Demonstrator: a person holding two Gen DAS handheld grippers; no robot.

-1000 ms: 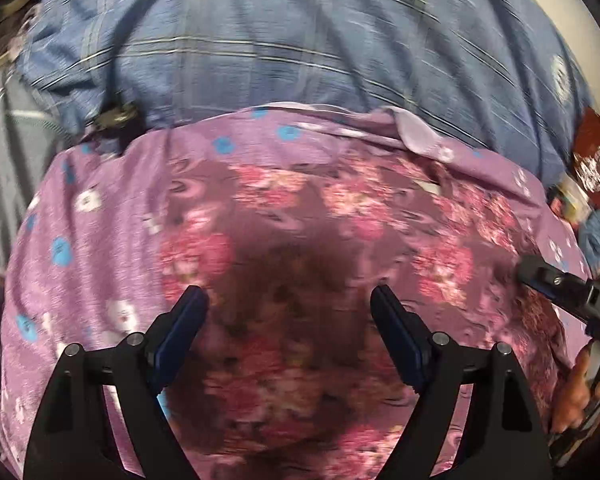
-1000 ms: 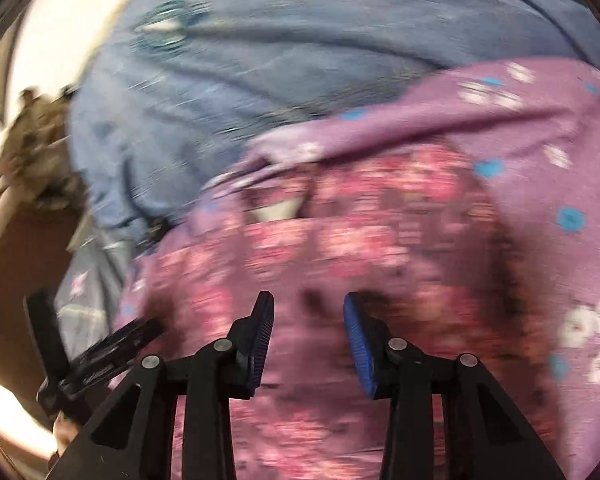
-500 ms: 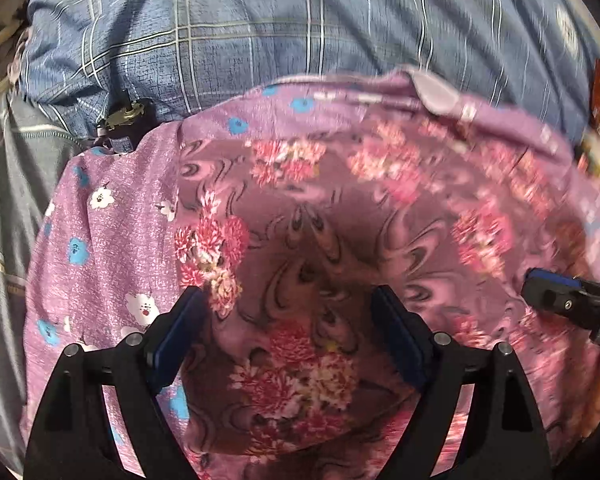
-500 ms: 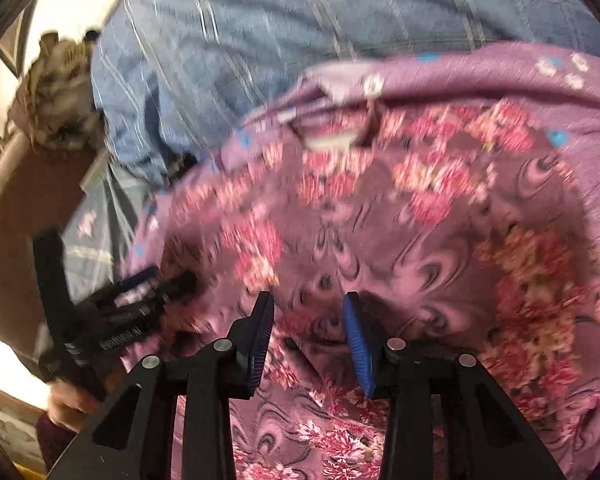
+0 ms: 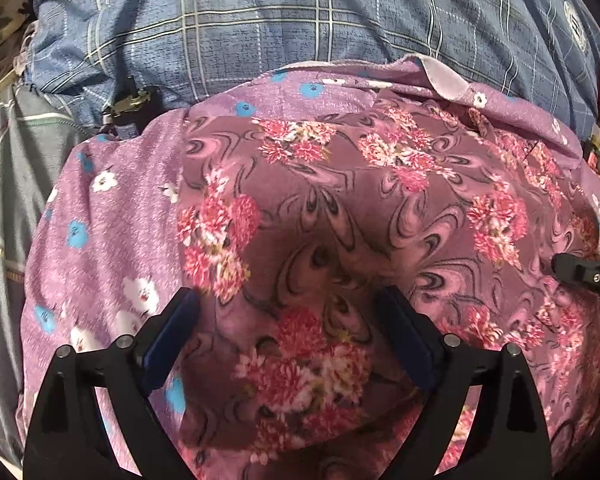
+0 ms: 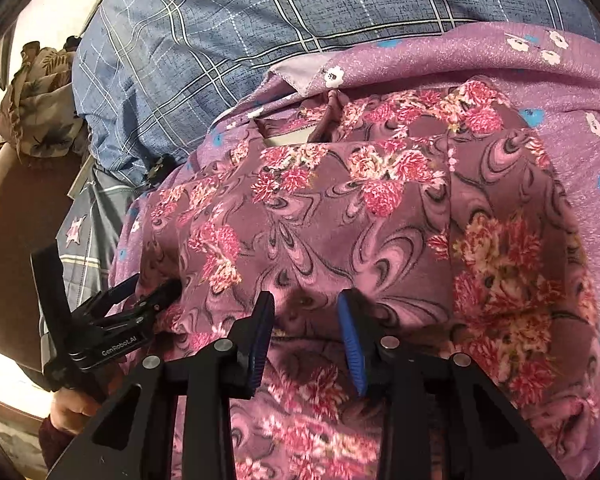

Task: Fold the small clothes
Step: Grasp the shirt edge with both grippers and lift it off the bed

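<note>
Maroon rose-print fabric garment (image 5: 340,208) lies spread on a lilac flower-print sheet (image 5: 104,216), centre frame, below a blue plaid bedcover (image 5: 260,20) at 12 o'clock. Left gripper (image 5: 288,320) jaws spread wide, just been opening, garment beneath, not pinched. Right gripper (image 6: 306,332) jaws part-open over the garment, gripping nothing; its tip shows at 3 o'clock in the left view.
</note>
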